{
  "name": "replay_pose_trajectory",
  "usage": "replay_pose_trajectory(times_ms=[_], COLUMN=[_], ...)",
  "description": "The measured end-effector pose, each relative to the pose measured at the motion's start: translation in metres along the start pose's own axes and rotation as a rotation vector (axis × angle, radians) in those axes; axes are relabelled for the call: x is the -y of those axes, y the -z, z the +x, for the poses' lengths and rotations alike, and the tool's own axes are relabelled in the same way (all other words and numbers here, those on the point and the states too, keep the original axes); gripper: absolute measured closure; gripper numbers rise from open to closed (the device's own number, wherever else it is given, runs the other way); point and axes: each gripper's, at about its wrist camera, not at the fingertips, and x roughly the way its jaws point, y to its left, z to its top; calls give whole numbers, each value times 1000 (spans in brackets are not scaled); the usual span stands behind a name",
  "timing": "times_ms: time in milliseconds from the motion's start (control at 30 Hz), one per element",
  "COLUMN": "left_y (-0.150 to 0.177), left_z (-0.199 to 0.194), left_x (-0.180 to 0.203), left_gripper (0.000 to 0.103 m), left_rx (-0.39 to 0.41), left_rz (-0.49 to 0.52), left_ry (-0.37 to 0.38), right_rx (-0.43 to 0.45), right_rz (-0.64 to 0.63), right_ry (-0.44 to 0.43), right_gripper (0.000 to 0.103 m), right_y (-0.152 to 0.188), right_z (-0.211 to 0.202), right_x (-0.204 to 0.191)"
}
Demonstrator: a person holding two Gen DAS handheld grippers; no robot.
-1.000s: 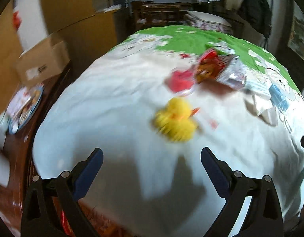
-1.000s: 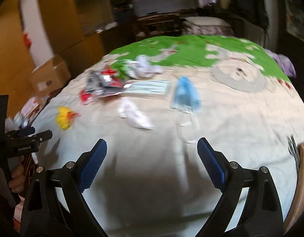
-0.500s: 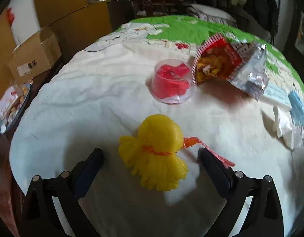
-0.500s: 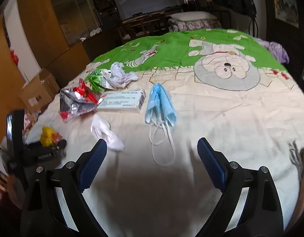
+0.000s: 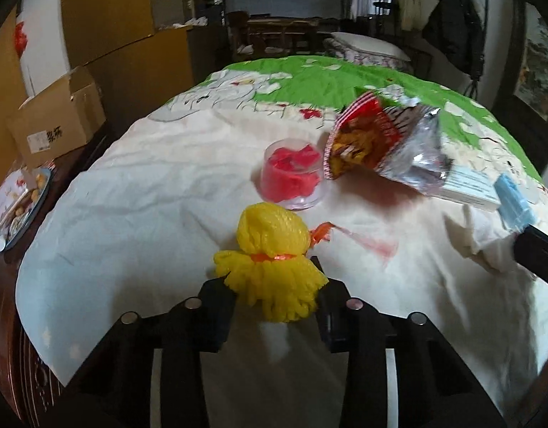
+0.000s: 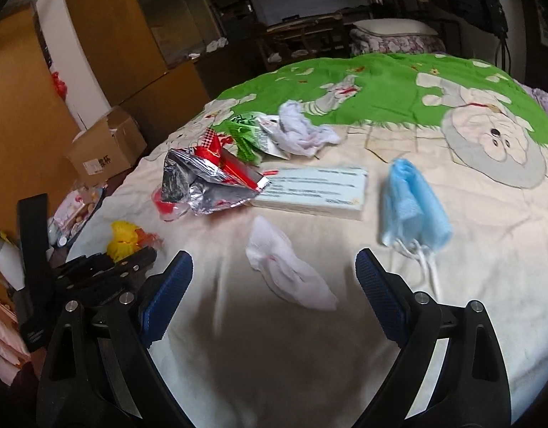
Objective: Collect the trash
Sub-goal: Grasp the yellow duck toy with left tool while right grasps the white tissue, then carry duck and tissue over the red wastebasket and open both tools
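Observation:
My left gripper [image 5: 274,296] is shut on the frilly end of a yellow foam fruit net [image 5: 270,249], which lies on the bedsheet; the net also shows in the right wrist view [image 6: 126,237]. Beyond it stand a clear cup with red scraps [image 5: 291,178] and a torn red and silver snack bag [image 5: 377,146]. My right gripper [image 6: 274,285] is open, low over the sheet, with a crumpled white tissue [image 6: 288,271] between its fingers and just ahead. A blue face mask [image 6: 413,207] lies to the right of it.
A flat white box [image 6: 316,192], a green wrapper [image 6: 245,135] and a crumpled white cloth [image 6: 302,132] lie farther back on the green and cream bedsheet [image 6: 452,82]. A cardboard box [image 5: 56,121] and a plate of snacks [image 5: 20,203] sit left of the bed.
My left gripper moved forward and closed on the yellow net. My right gripper moved left and forward, so the white tissue now lies between its open fingers.

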Motion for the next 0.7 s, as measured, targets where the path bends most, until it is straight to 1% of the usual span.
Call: replay_pose_trajectory(times_ms=[200,233,267,300,367,400,433,500,600,700], left_y=[-3,-4,-5,-5,-5,-5,-5,-4,-2,1], left_z=[-10,-11,-13,-15,-20,-24,-27,-32,-46,-62], left_x=[-10,-12,-14,-15,-17,-18,-19,-21,-22,-26], left_gripper=[67,67,67,67,67,67,67,67,67,67], left_rx=[-3,-3,0,2,9,12,15,20,36,54], left_rz=[-33,-39,-44,-46,-49,-51,-53,-57,-61,-66], left_ry=[43,46,47,47,46,45,46,48,46,41], right_rx=[-25,-50,-49,-46,-65,-70,-60,-42,-16,-5], right_rz=[-40,-40,-42,-47,-55,-57,-55,-48,-20,-12], right_ry=[80,78,72,72,68,64,60,41,-11,-32], right_gripper=[14,22,36,44,71,75,78,80,80,80], right_y=[2,3,3,3,5,6,6,6,5,6], right_z=[23,28,27,26,27,26,22,14,-6,-19], right_x=[-3,-3,-4,-5,-6,-7,-8,-9,-10,-13])
